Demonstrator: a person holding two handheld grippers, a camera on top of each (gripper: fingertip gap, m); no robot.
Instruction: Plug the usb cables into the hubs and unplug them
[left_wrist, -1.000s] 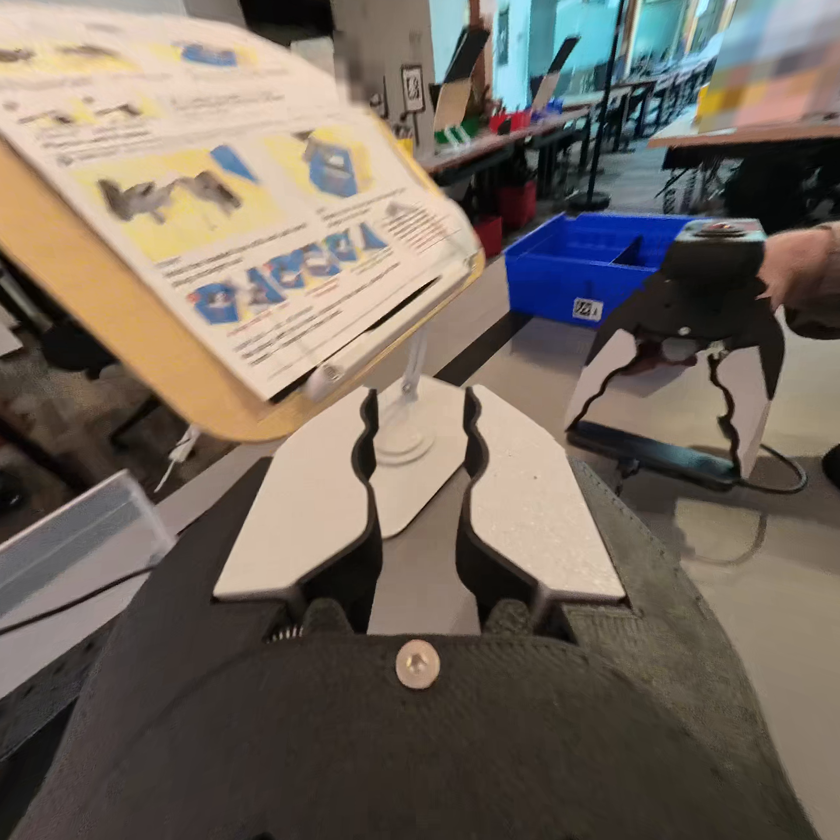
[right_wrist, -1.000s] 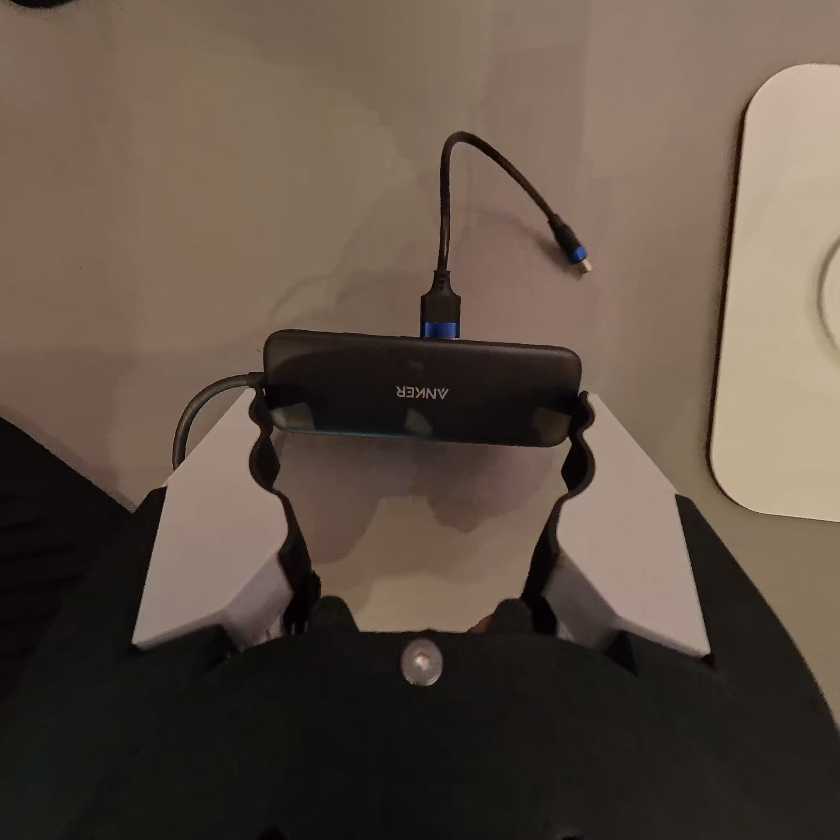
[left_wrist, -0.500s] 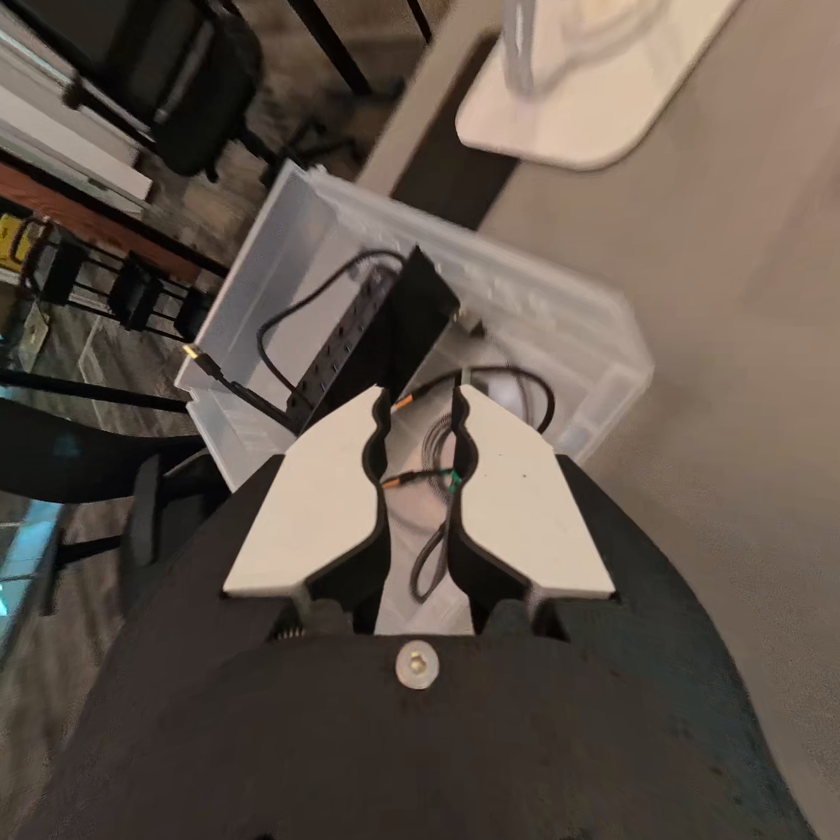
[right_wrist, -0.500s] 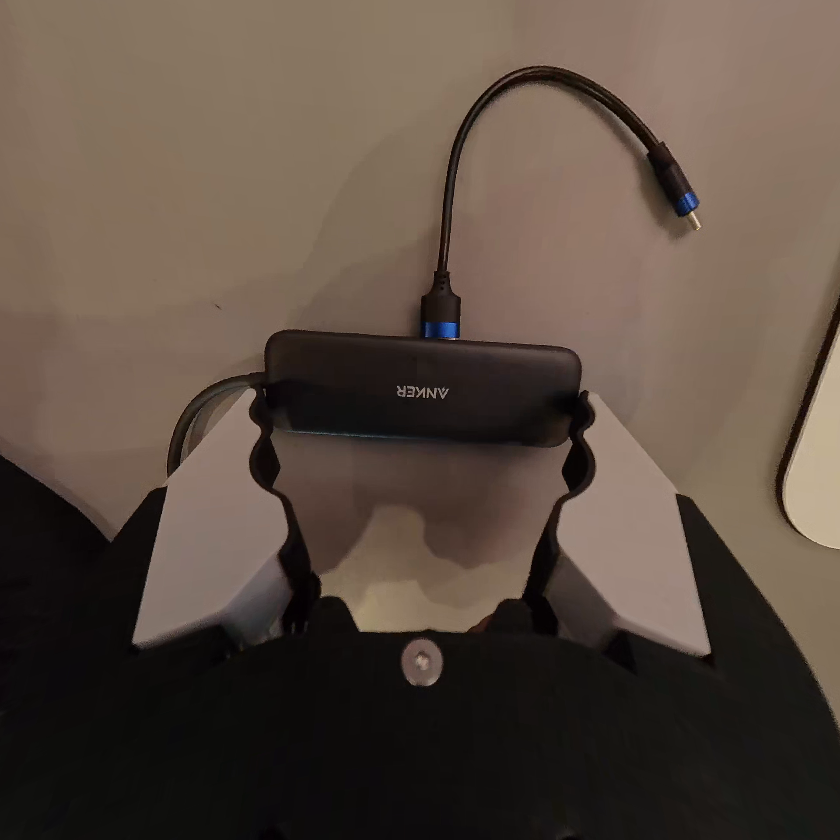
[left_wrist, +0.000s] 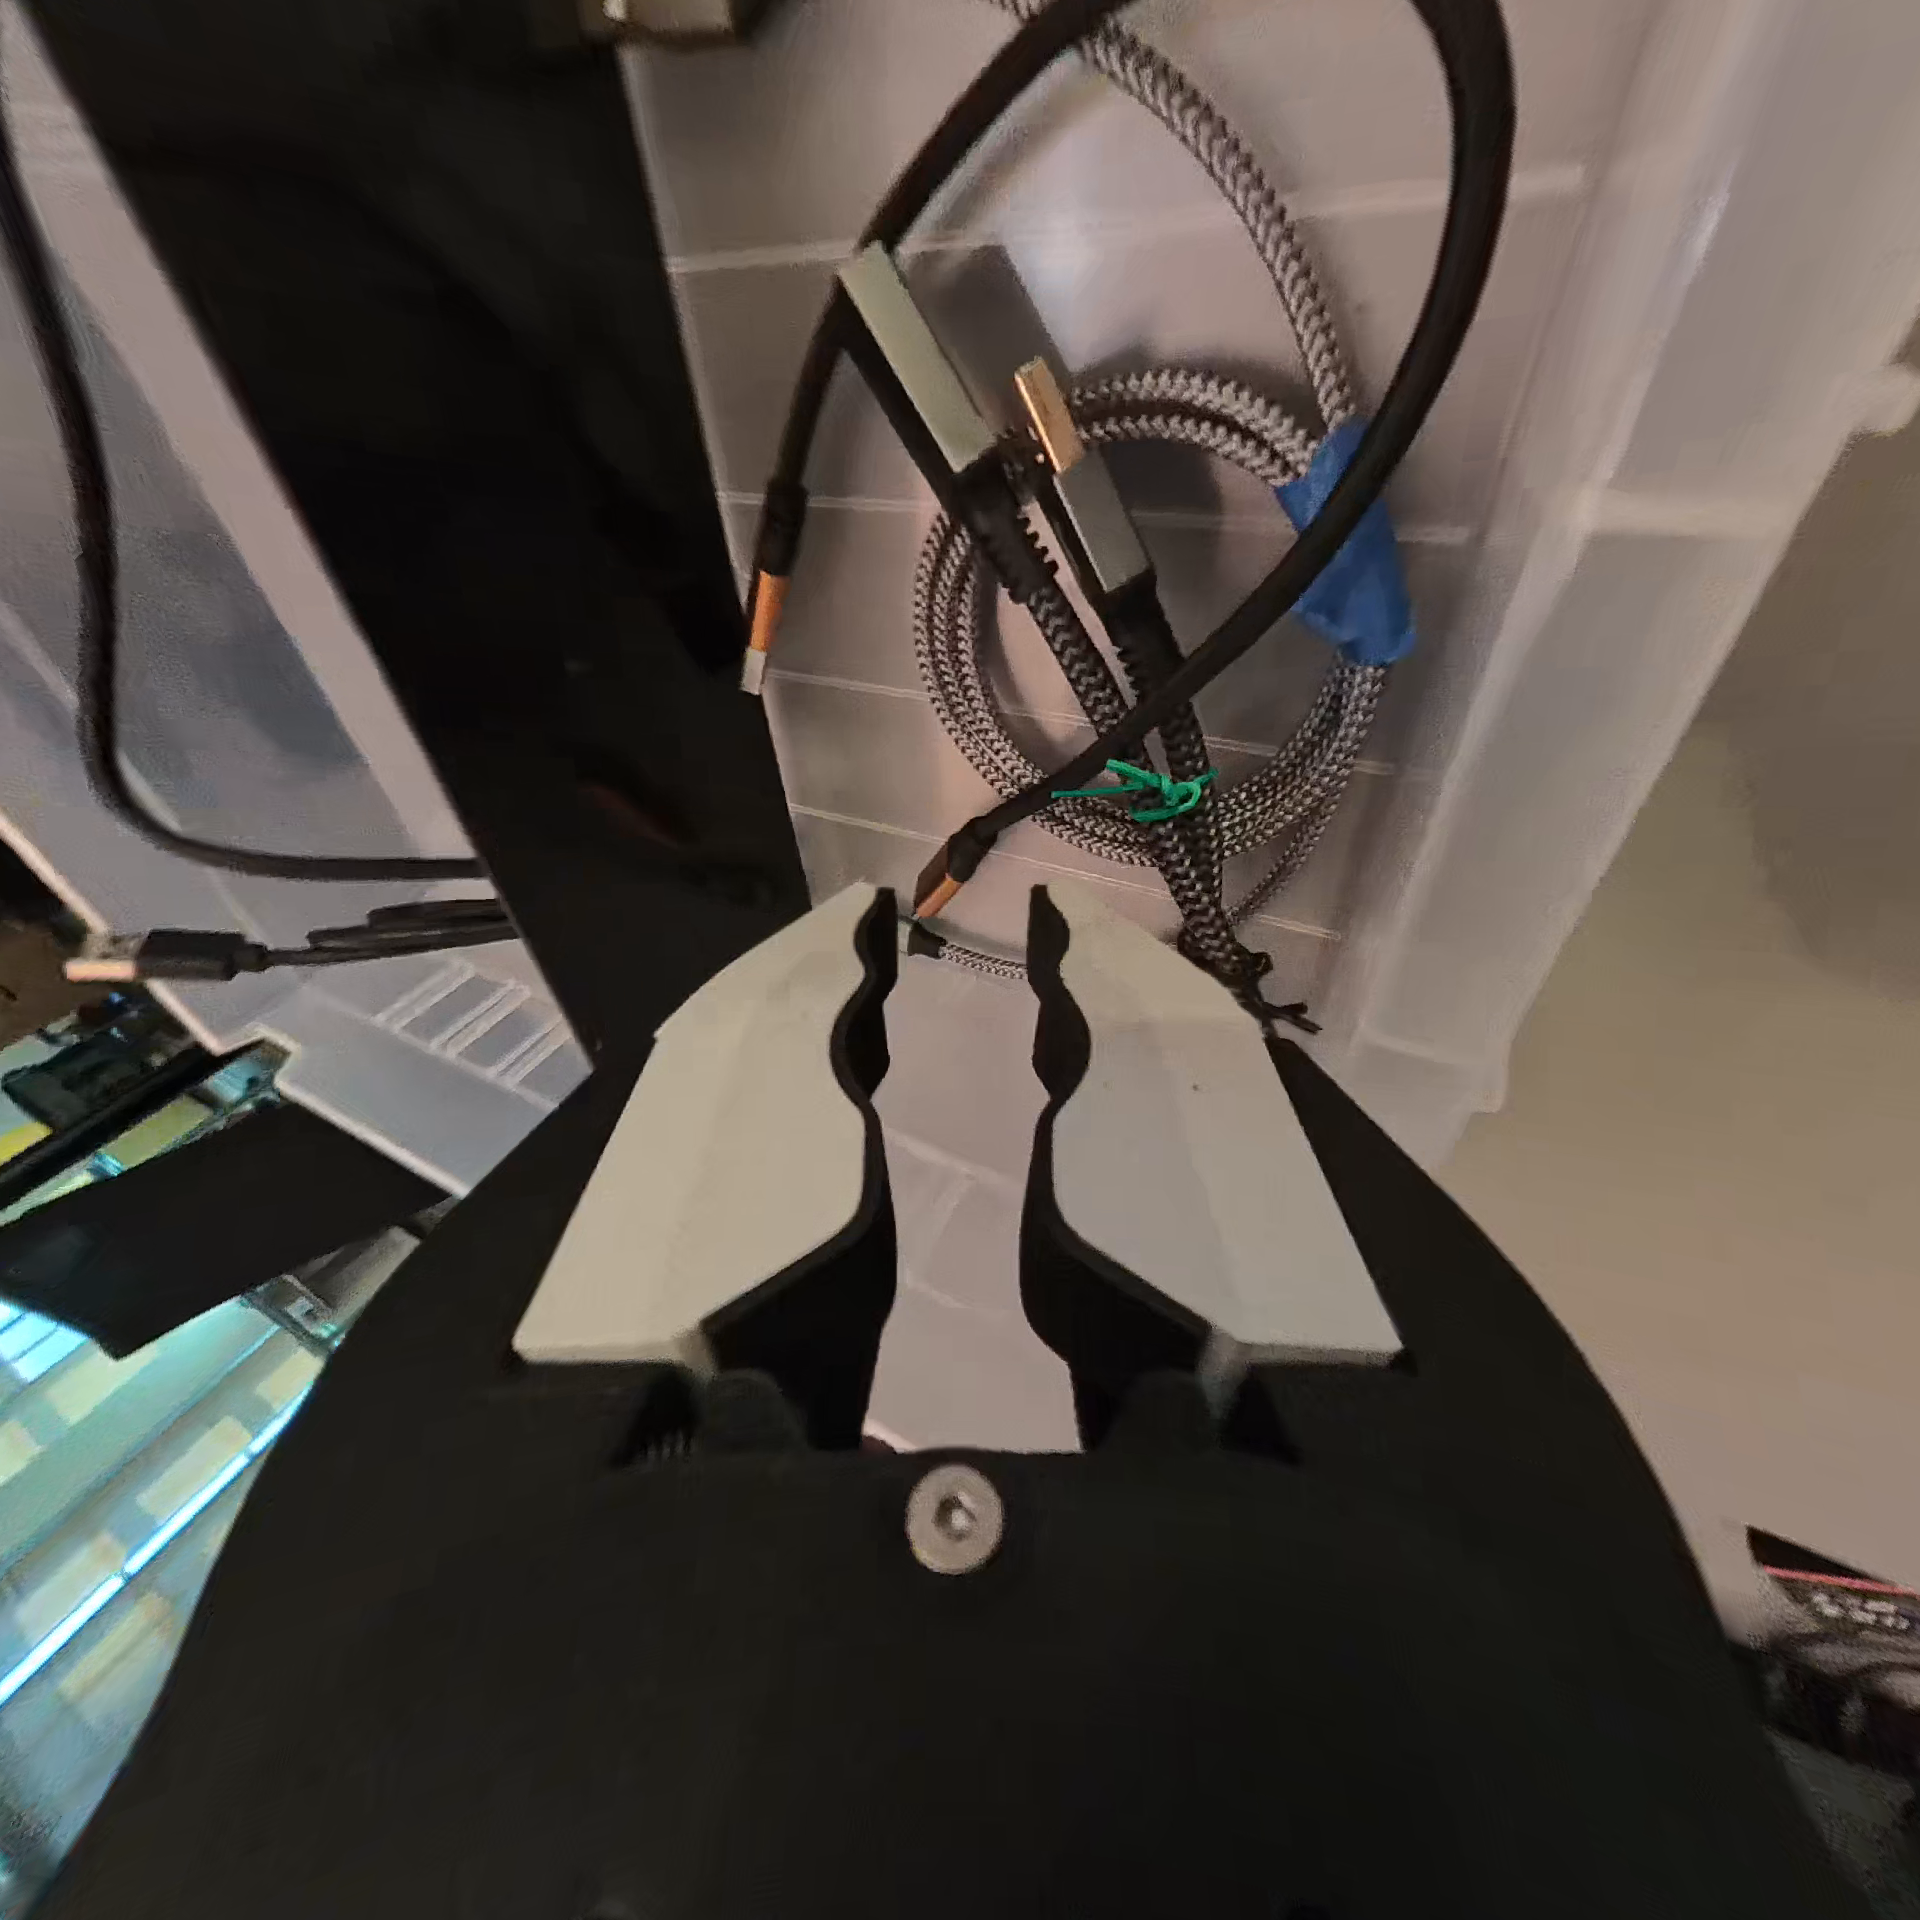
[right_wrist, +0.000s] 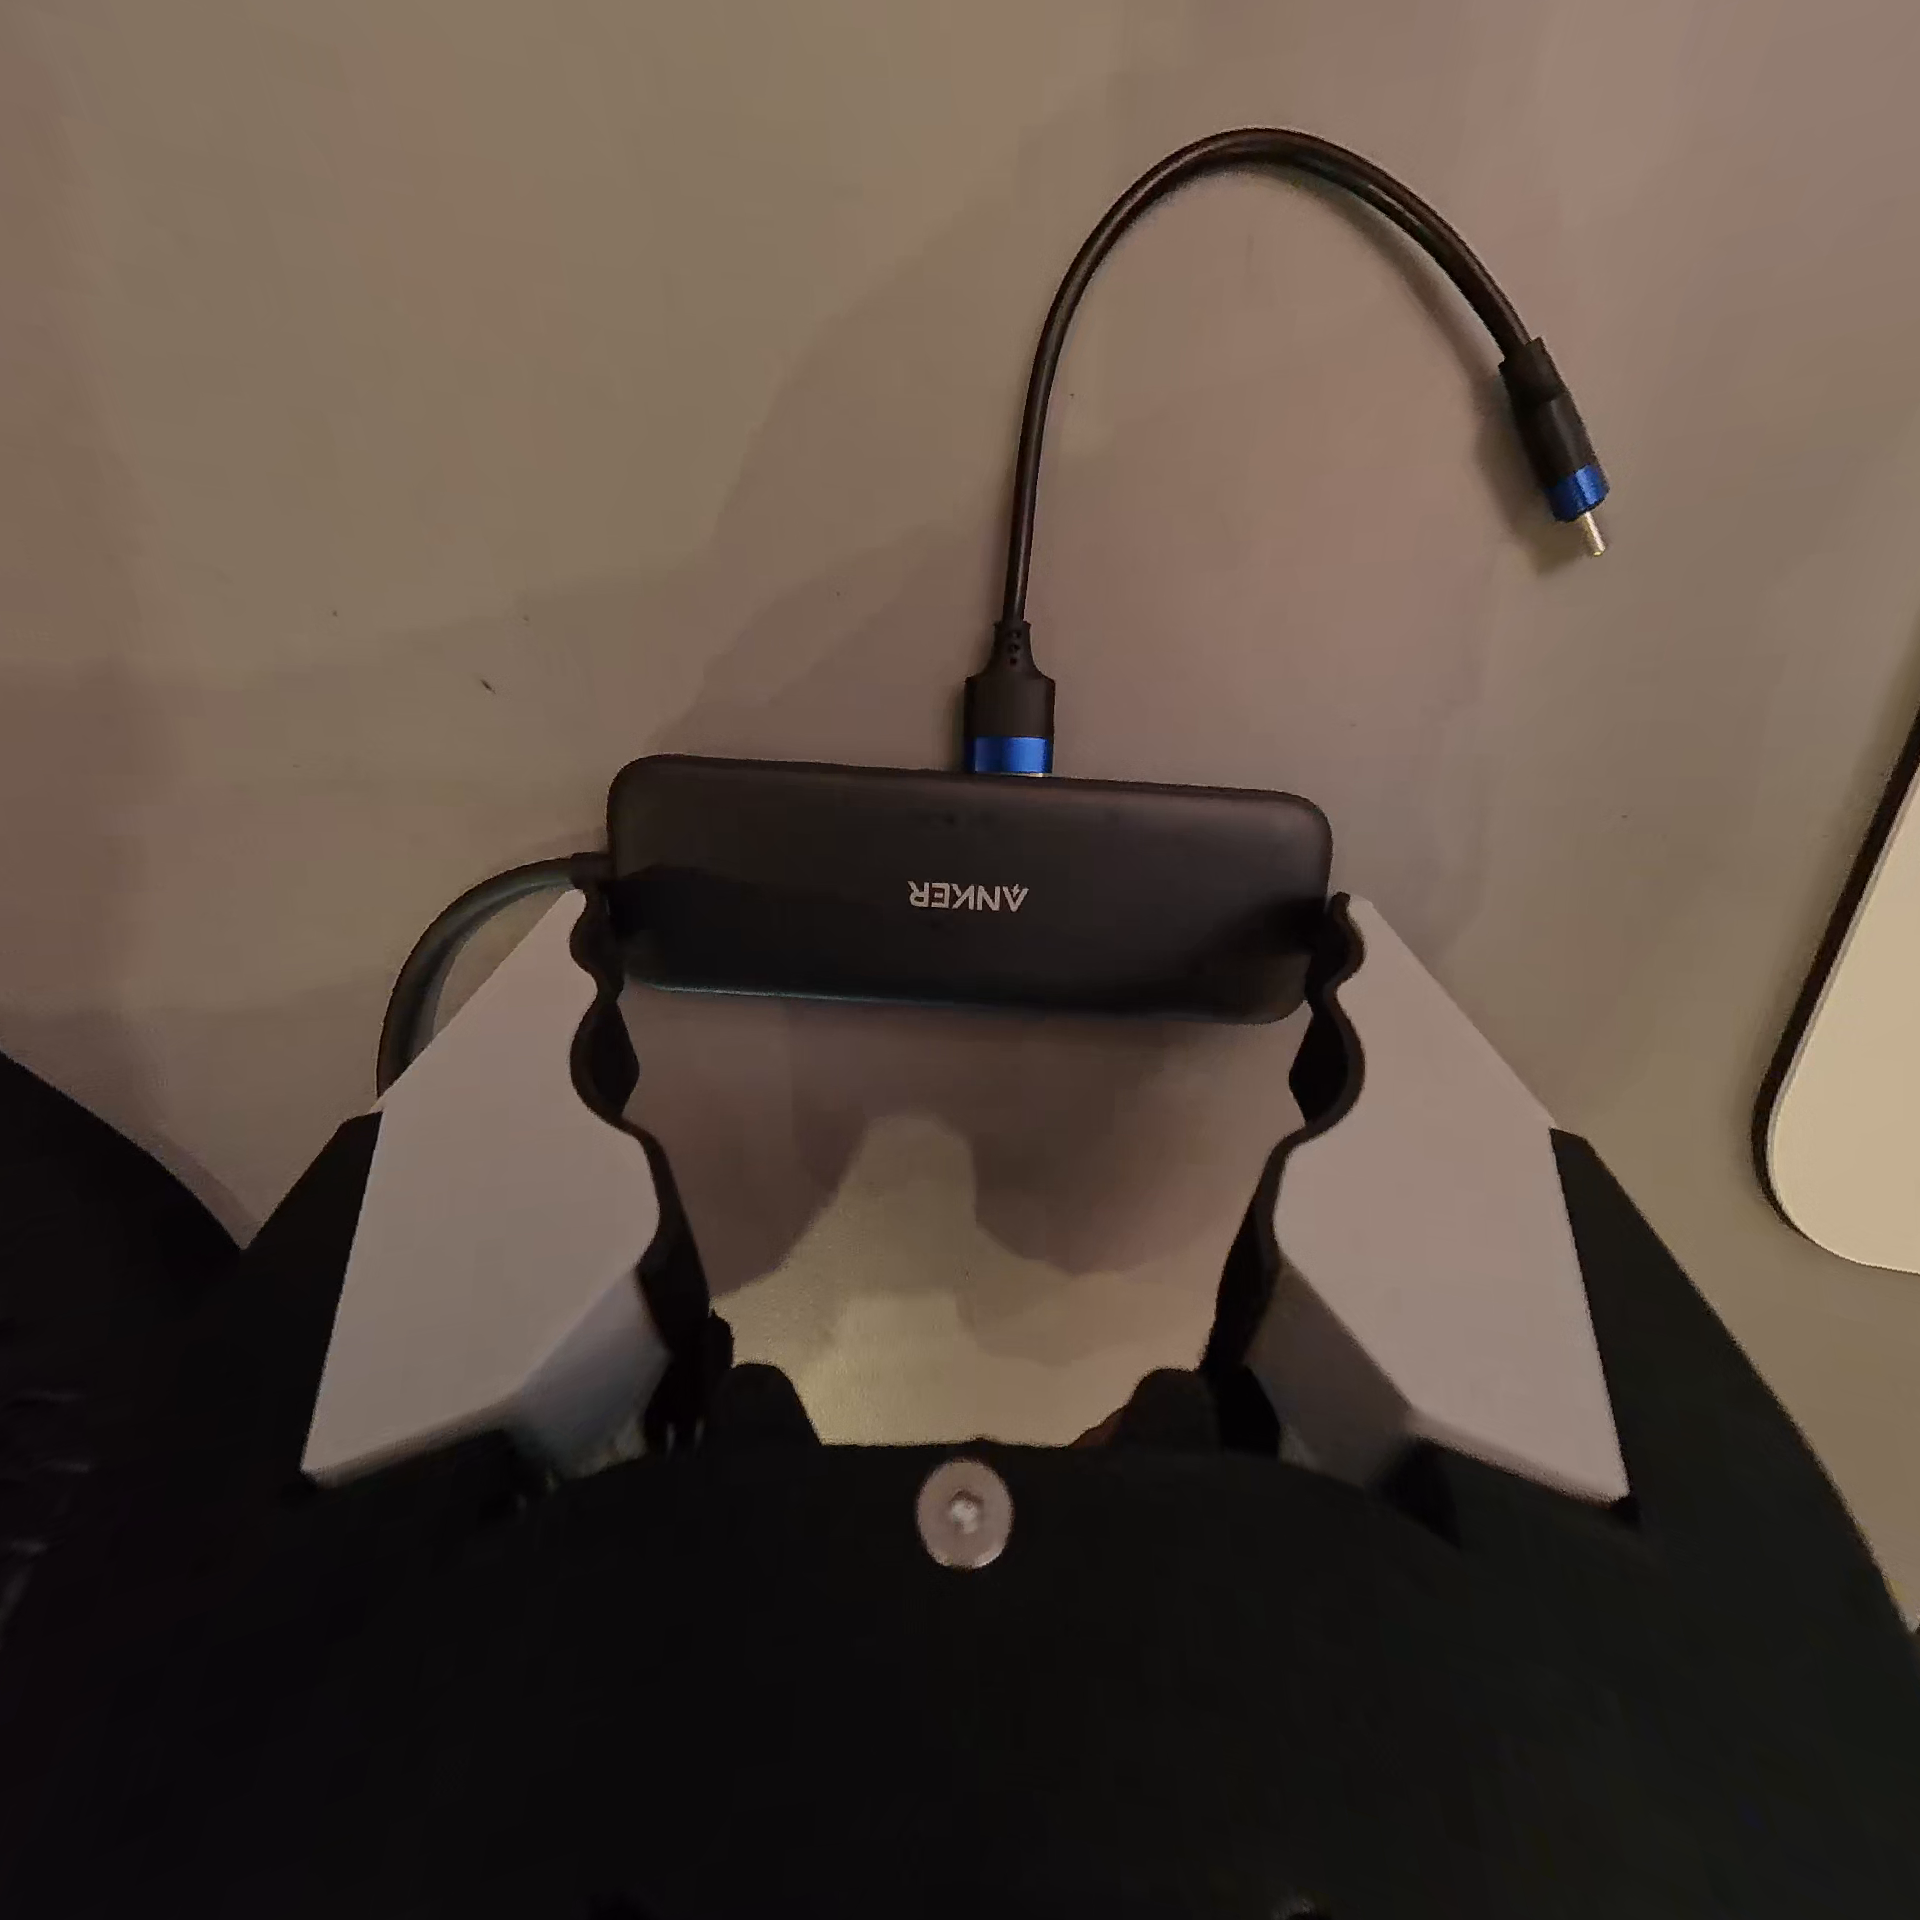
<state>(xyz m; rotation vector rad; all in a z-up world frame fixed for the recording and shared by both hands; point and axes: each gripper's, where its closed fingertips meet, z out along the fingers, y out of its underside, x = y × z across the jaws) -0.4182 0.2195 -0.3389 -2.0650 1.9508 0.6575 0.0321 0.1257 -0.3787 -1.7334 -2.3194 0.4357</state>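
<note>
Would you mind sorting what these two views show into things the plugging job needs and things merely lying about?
For the job:
- black hub, clamped by the right gripper
- blue-collared cable, one end plugged into the hub
- orange-tipped cable, its plug at the open left gripper

Lying about:
- clear bin
- braided coil
- white stand base

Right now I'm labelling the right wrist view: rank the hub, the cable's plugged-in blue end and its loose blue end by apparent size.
1. Hub, by far the largest.
2. Plugged-in blue end.
3. Loose blue end, close to the second and lying farther off, so this order is unsure.
</note>
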